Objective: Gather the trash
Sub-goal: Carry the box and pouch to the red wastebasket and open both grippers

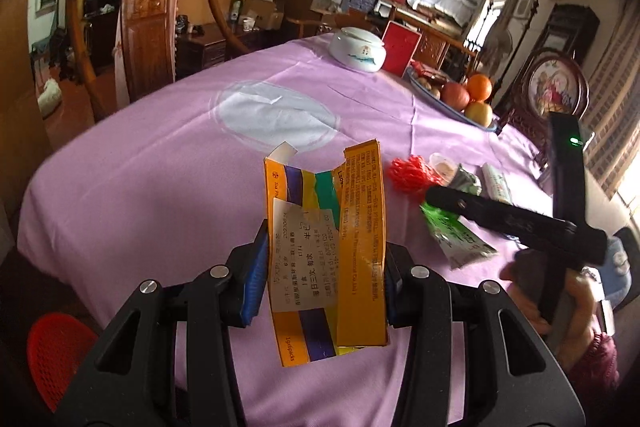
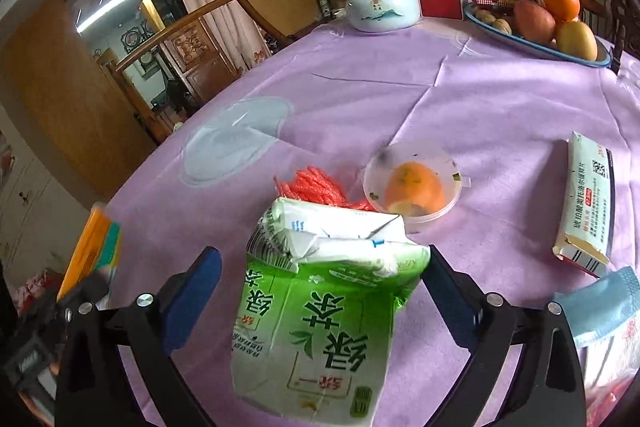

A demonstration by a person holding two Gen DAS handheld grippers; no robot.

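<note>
My left gripper (image 1: 322, 267) is shut on a flattened orange medicine box (image 1: 326, 251) with a white label, held above the purple tablecloth (image 1: 160, 167). My right gripper (image 2: 324, 279) is open around a crushed green tea carton (image 2: 320, 311) lying on the cloth; the pads stand a little off its sides. Beyond it lie a red mesh net (image 2: 316, 185), a clear plastic cup with orange peel (image 2: 414, 183) and a white medicine box (image 2: 588, 203). The right gripper's body (image 1: 516, 223) shows in the left view over the green carton (image 1: 460, 235).
A white ceramic jar (image 1: 357, 50), a red card (image 1: 400, 47) and a fruit plate (image 1: 460, 95) stand at the far side. A blue mask (image 2: 604, 303) lies at right. A red basket (image 1: 56, 351) sits below the table's left edge. Wooden chairs (image 1: 144, 27) surround the table.
</note>
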